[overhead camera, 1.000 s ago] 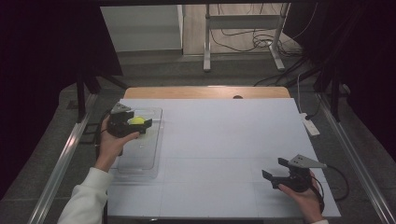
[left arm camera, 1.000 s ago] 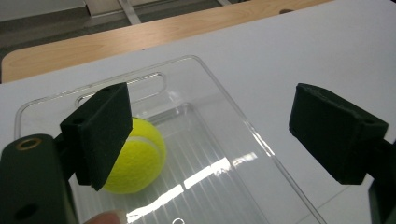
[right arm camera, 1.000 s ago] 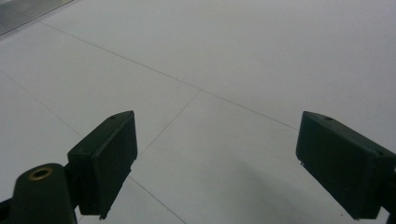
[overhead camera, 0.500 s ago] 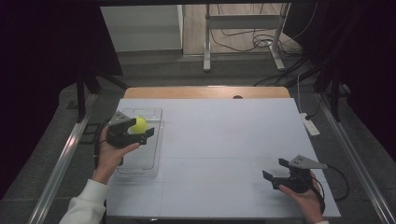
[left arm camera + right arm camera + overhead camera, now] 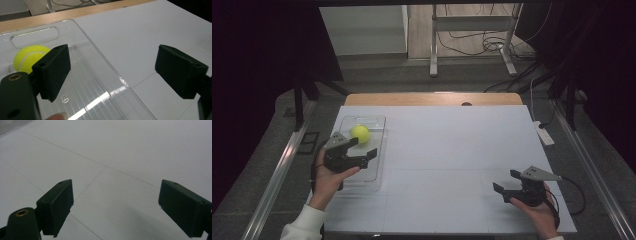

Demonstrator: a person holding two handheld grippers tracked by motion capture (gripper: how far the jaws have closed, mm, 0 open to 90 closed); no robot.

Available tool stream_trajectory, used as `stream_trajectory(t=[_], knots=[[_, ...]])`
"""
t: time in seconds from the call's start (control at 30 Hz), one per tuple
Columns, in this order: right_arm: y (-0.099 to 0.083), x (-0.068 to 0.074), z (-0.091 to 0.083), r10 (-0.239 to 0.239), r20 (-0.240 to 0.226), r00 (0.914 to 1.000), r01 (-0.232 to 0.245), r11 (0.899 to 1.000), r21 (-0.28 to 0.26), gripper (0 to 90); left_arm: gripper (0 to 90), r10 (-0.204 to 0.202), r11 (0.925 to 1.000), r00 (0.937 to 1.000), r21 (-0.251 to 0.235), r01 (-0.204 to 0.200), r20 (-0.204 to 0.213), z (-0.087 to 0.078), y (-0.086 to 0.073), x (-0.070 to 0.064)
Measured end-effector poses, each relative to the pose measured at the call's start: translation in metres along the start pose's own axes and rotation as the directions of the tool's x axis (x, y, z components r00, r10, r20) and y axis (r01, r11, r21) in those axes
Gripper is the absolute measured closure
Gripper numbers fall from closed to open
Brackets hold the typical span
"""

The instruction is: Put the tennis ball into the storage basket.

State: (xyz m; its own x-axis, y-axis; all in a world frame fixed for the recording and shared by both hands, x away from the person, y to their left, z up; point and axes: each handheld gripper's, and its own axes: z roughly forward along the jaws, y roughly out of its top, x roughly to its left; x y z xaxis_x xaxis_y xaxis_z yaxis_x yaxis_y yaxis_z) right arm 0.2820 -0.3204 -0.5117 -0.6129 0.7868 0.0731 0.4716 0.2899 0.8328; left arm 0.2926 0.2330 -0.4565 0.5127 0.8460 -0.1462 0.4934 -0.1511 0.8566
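**Hand-held grippers and the person's sleeves**

Left gripper [image 5: 362,148]: black body, two block-shaped black jaws with matt pads, a brass-ringed hole in the housing, grey three-cornered plate on top. Right gripper [image 5: 507,181]: same build, with a black cable trailing behind. Left hand [image 5: 328,175] emerges from a white sleeve [image 5: 304,226].

A white worktop [image 5: 452,165] with a wooden far edge stands on grey floor [image 5: 452,75]; beyond it, metal frame legs [image 5: 433,45] and loose cables [image 5: 472,42] (the room's sides lie dark).
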Motion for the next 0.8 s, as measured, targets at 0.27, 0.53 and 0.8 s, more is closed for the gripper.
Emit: stream_trajectory(t=[0.27, 0.53, 0.8], knots=[[0.0, 0.0, -0.002, 0.001, -0.002, 1.0, -0.001, 1.0, -0.009, 13.1, 13.7, 0.013, 0.9997, 0.9994, -0.02, -0.013, 0.033, -0.009, -0.017, -0.015], [0.001, 0.0, -0.002, 0.0, -0.005, 1.0, 0.0, 1.0, -0.012, 13.2, 13.7, 0.022, 0.9995, 0.9983, -0.023, -0.021, 0.054, -0.017, -0.033, -0.027], [0.001, 0.001, -0.002, 0.001, -0.01, 0.9999, -0.001, 1.0, -0.016, 13.2, 13.7, 0.026, 0.9995, 0.9969, -0.022, -0.024, 0.075, -0.021, -0.047, -0.036]])
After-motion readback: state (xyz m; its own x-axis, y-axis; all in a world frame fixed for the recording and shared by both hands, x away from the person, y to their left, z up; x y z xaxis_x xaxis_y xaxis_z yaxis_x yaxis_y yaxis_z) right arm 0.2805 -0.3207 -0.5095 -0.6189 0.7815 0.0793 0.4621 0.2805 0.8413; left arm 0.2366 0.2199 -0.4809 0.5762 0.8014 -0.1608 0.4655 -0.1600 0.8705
